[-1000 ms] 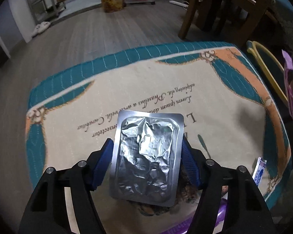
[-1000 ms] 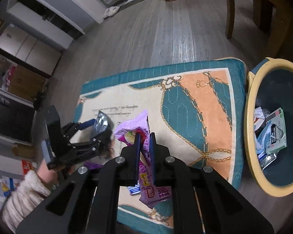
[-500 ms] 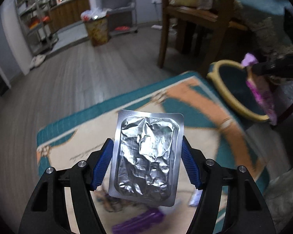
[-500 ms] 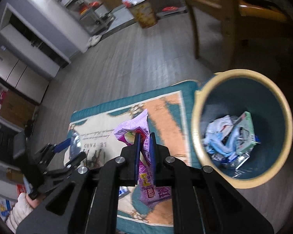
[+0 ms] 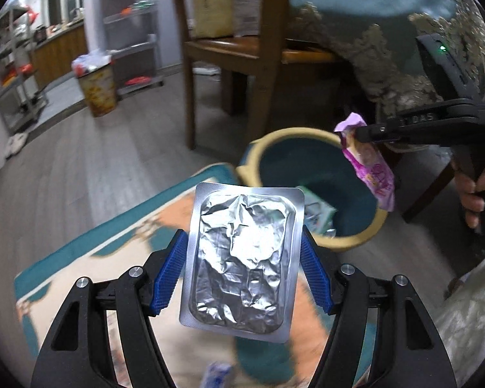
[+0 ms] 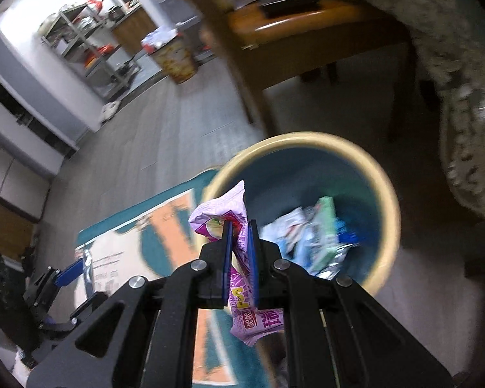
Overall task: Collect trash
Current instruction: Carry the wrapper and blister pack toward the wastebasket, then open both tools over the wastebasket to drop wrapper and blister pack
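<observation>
- Left gripper [image 5: 242, 260]: blue pads [image 5: 169, 274] clamped on the two long edges of a foil blister pack [image 5: 242, 255]. Pack stands flat-on to the camera, held across its width.
- Pack reads as light and thin, crinkled foil on a stiff plastic backing. Edge grip is the right hold; a harder squeeze would likely bow it and let it pop out.
- Right gripper [image 6: 241, 258]: pads pressed together on a purple snack wrapper [image 6: 229, 226], pinched near mid-length, both ends flopping free.
- Wrapper looks soft, slick, almost weightless. It may cling to the pads when let go, so a wide release seems wise.
- Outward: a trash bin [image 6: 384, 194] with yellow rim and teal inside sits at 1 o'clock of the right gripper. Paper and packets already lie in it.
- In the left view the bin [image 5: 355, 241] is at 1 o'clock beyond the pack, and the wrapper [image 5: 371, 168] hangs over its far rim.
- A patterned rug [image 5: 106, 242] lies below, touching the bin's near side.
- Small white-blue scrap [image 5: 218, 371] at 6 o'clock on the rug, blurred; probably next.
</observation>
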